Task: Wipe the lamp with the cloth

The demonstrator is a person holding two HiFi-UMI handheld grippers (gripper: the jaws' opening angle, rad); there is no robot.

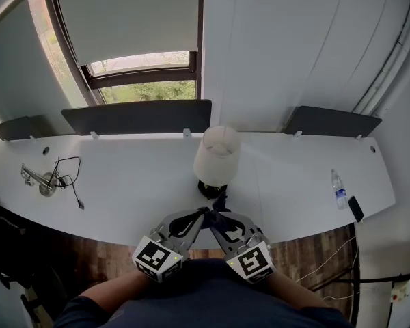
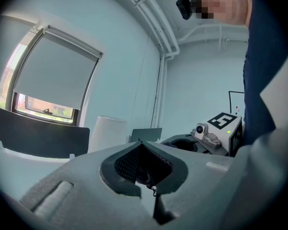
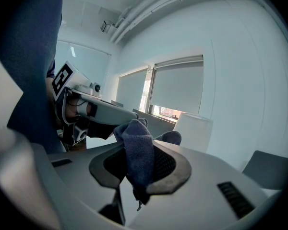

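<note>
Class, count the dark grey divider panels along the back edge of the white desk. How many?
3 dark grey divider panels: one at the desk's far left, a long one below the window, one at the right. Others may lie beyond the frame.

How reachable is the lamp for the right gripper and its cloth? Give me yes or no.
Probably yes. The right gripper is shut on the cloth, and the lamp stands just ahead on the desk with nothing between them.

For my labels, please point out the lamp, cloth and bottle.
lamp (image 1: 216, 154), head view, its white shade.
cloth (image 3: 139, 150), right gripper view, its blue fold.
bottle (image 1: 339, 190), head view, its body.
</note>
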